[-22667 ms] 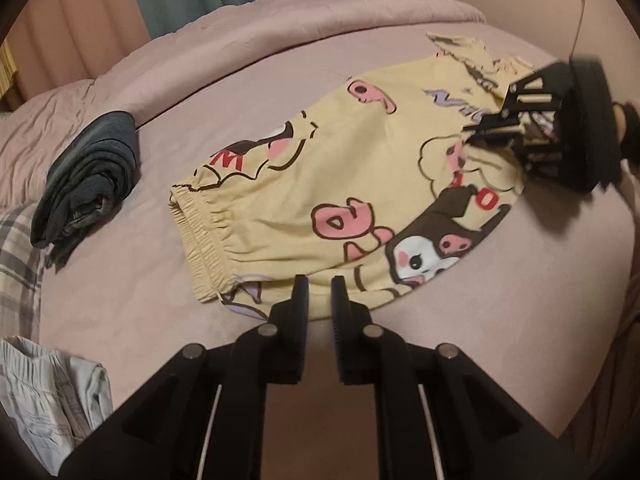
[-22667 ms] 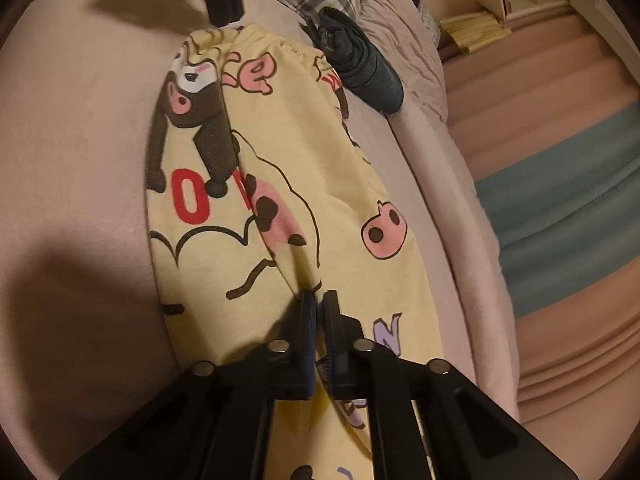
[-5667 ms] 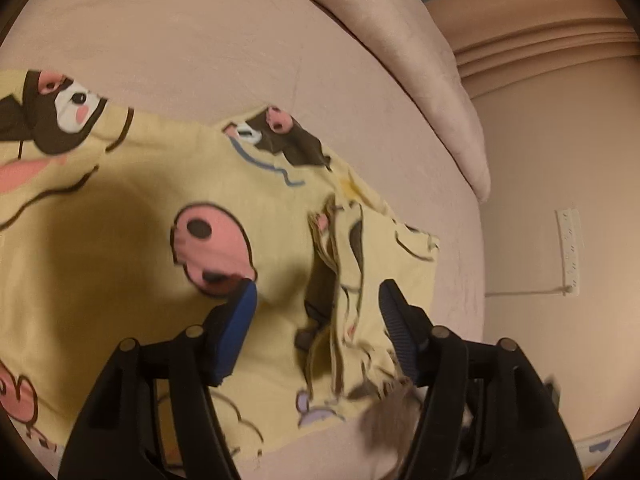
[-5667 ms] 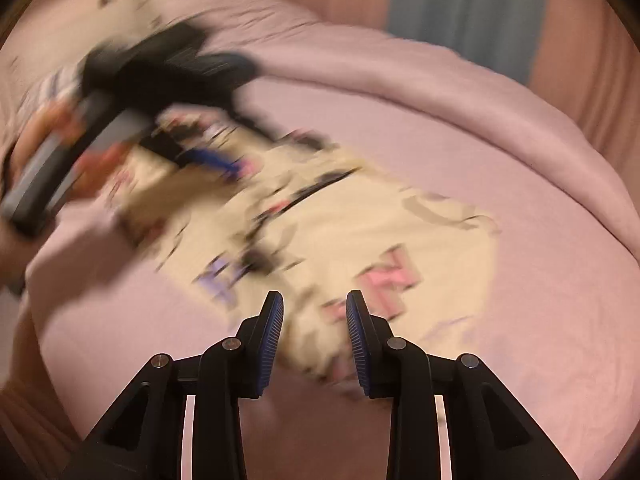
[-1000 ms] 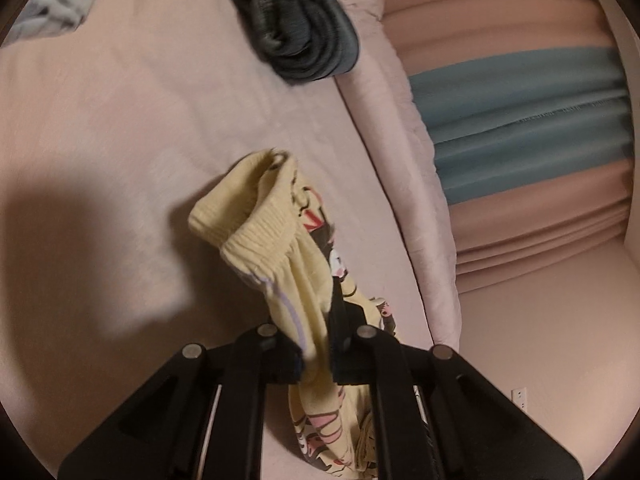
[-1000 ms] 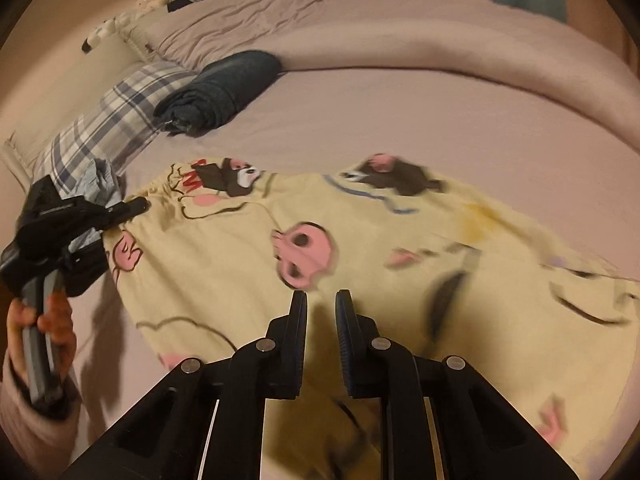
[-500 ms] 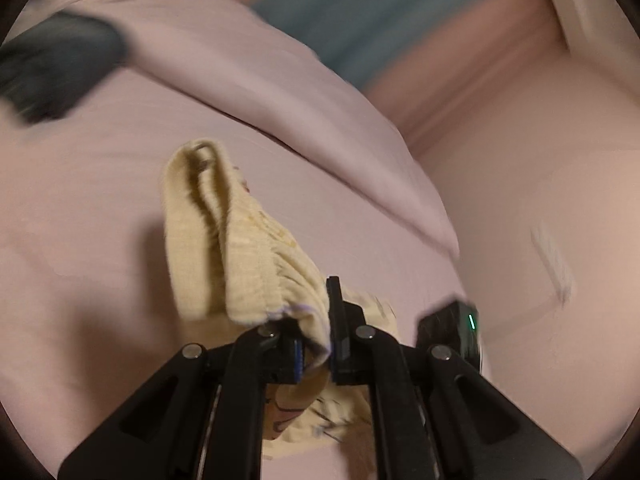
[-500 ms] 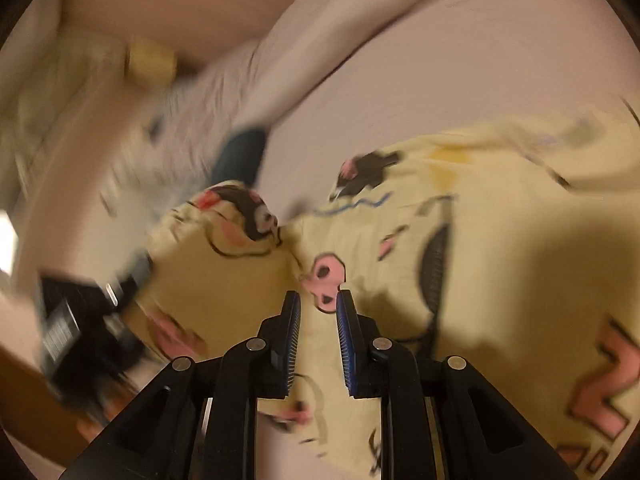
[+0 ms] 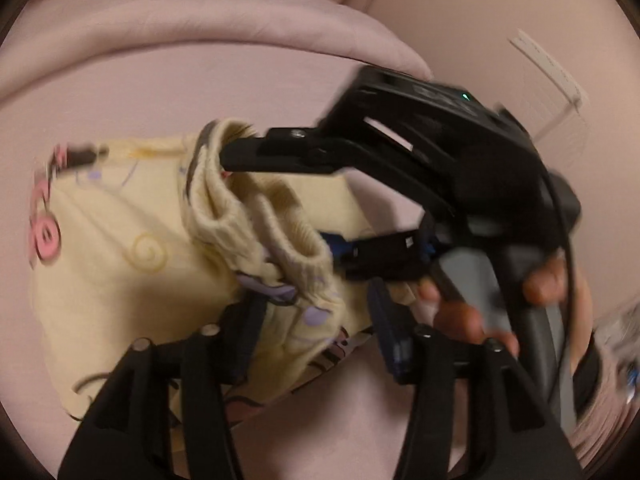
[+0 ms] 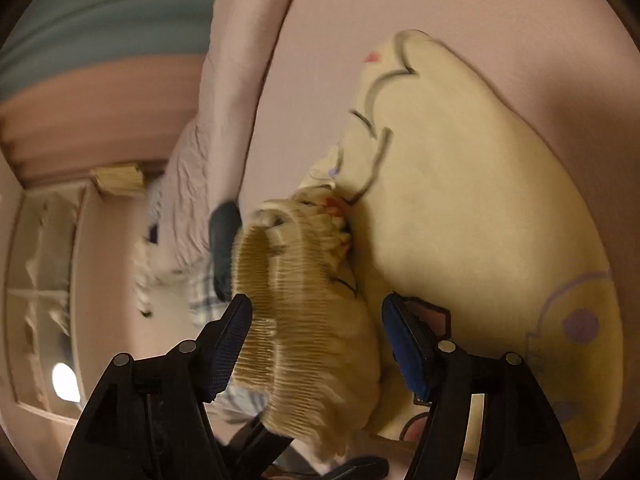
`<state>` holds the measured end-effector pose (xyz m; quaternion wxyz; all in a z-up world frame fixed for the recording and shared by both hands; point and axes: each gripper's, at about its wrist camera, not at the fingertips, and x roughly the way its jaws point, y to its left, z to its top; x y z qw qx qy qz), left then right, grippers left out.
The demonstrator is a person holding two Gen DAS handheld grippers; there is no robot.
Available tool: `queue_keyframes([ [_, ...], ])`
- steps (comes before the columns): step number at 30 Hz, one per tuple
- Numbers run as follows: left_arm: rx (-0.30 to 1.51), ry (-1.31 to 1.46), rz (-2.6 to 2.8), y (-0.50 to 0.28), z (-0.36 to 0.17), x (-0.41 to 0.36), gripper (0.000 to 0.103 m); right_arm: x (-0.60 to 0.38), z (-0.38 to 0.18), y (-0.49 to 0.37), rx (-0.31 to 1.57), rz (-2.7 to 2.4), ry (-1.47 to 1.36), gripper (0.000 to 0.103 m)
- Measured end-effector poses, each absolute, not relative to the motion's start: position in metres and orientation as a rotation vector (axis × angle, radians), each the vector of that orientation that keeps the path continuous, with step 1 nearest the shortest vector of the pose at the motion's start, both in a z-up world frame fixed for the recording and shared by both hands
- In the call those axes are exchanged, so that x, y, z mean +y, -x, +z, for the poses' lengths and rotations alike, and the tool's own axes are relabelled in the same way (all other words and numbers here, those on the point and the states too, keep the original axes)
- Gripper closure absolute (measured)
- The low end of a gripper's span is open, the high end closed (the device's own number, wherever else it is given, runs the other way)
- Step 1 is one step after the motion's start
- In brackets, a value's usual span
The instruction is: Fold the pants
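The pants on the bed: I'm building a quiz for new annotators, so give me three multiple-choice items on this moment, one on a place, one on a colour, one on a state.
1. Where does the ribbed waistband sit in the right wrist view?
A. Between the right tool's fingers
B. Flat on the far side of the bed
C. Hanging over the bed's edge

2. What is the main colour of the pants?
A. Grey
B. Pale yellow
C. Blue

3. How does the left tool stand?
A. Clamped shut on bare air
B. Out of view
C. Fingers apart, fabric between them

Answers: 1 A, the bunched waistband lies between the right tool fingers, whose jaws are opening. 2 B, pale yellow fabric with cartoon prints on the pink bed. 3 C, a gap shows either side of the fabric as its jaws open.
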<state>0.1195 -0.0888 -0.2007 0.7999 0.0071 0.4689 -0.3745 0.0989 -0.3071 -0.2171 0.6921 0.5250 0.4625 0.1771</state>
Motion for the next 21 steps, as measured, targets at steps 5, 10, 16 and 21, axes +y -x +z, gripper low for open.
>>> queue_keyframes([
  [5, 0.992, 0.067, -0.862, -0.120, -0.190, -0.073, 0.045, -0.317, -0.215, -0.101, 1.102, 0.389, -1.117, 0.033],
  [10, 0.970, 0.191, -0.803, -0.119, -0.189, -0.027, 0.036, -0.310, -0.224, -0.101, 1.159, 0.468, -1.138, 0.033],
  [16, 0.997, 0.209, -0.657, -0.121, -0.203, 0.024, 0.036, -0.326, -0.216, -0.091, 1.091, 0.456, -1.186, 0.028],
  [21, 0.991, 0.226, -0.615, -0.125, -0.212, 0.041, 0.036, -0.300, -0.201, -0.101, 1.155, 0.476, -1.052, 0.026],
])
